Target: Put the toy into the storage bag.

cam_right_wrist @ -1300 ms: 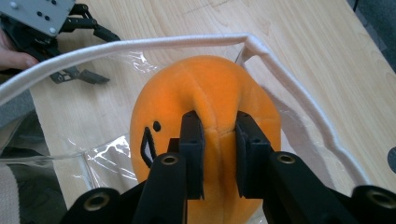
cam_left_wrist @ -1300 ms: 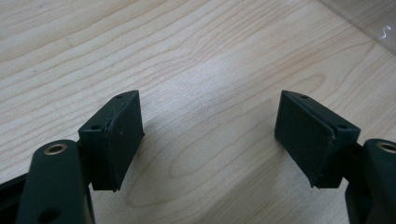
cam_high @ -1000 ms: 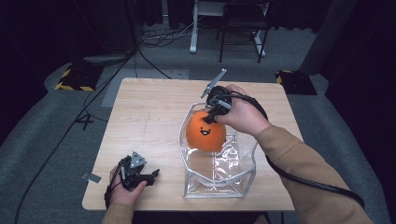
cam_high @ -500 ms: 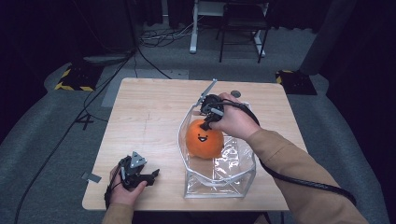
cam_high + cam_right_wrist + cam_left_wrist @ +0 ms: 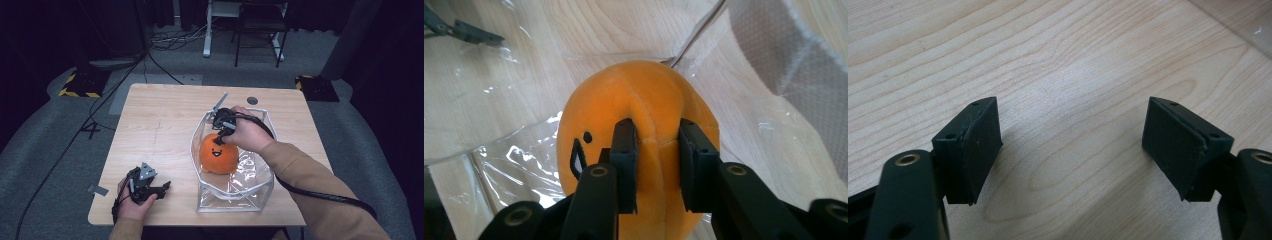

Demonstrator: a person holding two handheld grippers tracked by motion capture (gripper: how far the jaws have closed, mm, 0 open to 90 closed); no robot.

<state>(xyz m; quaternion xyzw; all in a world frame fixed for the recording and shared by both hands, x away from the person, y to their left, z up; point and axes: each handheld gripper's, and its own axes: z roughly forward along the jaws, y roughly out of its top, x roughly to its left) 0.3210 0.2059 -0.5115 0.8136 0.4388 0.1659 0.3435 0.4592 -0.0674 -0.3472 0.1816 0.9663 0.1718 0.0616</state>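
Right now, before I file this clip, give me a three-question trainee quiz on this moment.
1. True or false: the right claw pinches a fold of the orange plush toy.
2. Where is the toy? A) on bare table B) inside the clear plastic bag C) on the floor
3. Fill in: the left claw, its jaws spread wide, rests on the wooden ____.

Key: 1 true. 2 B. 3 table.
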